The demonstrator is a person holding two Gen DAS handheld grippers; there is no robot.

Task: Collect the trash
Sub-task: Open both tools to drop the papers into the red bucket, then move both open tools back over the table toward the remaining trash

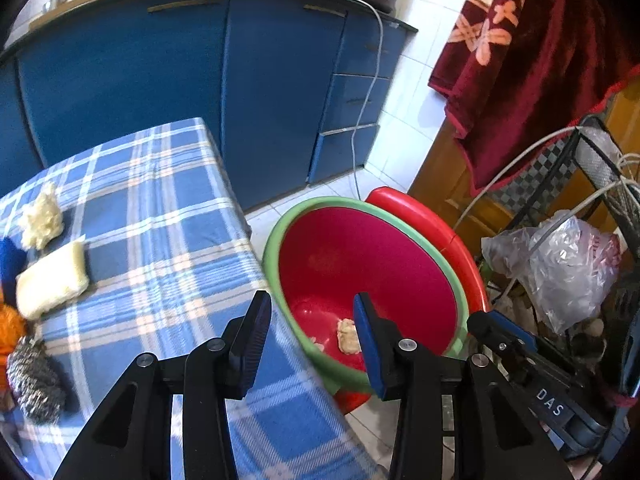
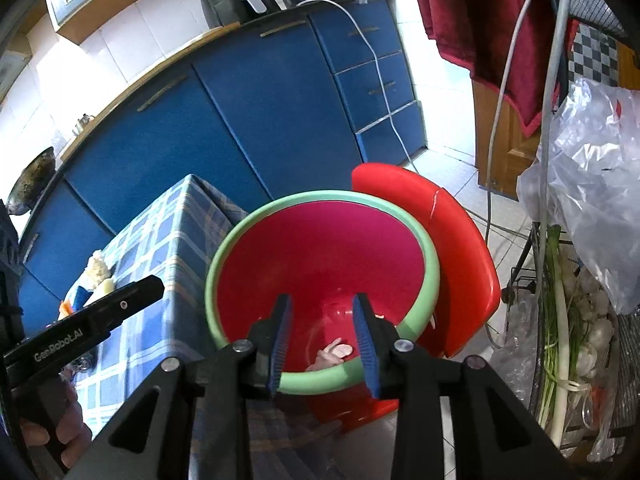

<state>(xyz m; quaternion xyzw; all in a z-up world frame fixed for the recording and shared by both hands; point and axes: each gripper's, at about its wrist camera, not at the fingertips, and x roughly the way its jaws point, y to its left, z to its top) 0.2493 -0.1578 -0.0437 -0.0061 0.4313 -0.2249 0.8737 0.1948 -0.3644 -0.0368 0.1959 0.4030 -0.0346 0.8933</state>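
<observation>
A red basin with a green rim sits on a red stool beside the table. Pale scraps of trash lie in its bottom. My left gripper hangs open over the basin's near-left rim, nothing between its pads. My right gripper is open above the basin's near rim, also empty. On the blue plaid tablecloth lie a pale crumpled wad, a pale sponge, a steel scrubber and an orange thing.
Blue cabinets stand behind, with a white cable hanging down to the floor. A maroon towel hangs at the right. A wire rack holds garlic, green onions and a clear plastic bag. A hand holds the left gripper's handle.
</observation>
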